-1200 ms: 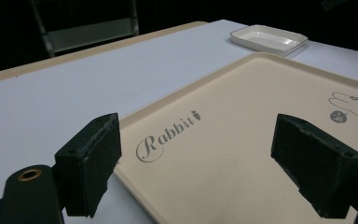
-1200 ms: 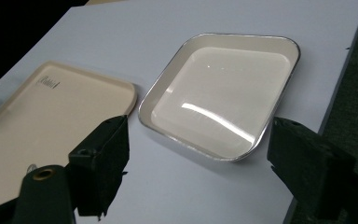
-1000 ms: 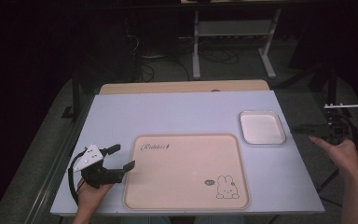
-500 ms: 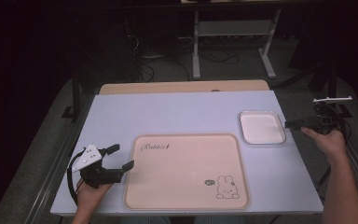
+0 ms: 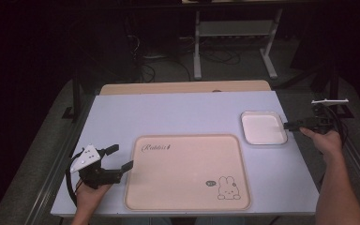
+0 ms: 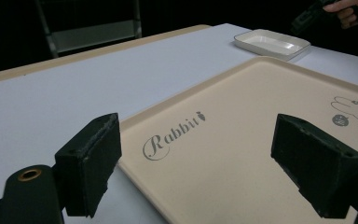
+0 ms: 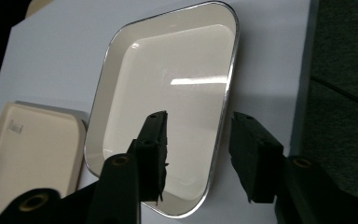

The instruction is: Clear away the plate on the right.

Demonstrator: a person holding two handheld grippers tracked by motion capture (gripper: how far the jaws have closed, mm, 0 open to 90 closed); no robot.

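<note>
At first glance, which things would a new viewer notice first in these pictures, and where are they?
The large beige tray with the word "Rabbit" and a small rabbit drawing lies at the near middle of the pale table. Beyond its far right corner sits a small white dish with a shiny rim. The right gripper, jaws apart, straddles that dish's right rim, while the open left gripper waits beside the tray's left edge.

Glossy white dish (image 7: 168, 107) with a shiny metal-looking rim – matt beige plastic tray (image 5: 187, 173) on the smooth, matt pale desk (image 5: 178, 112).
</note>
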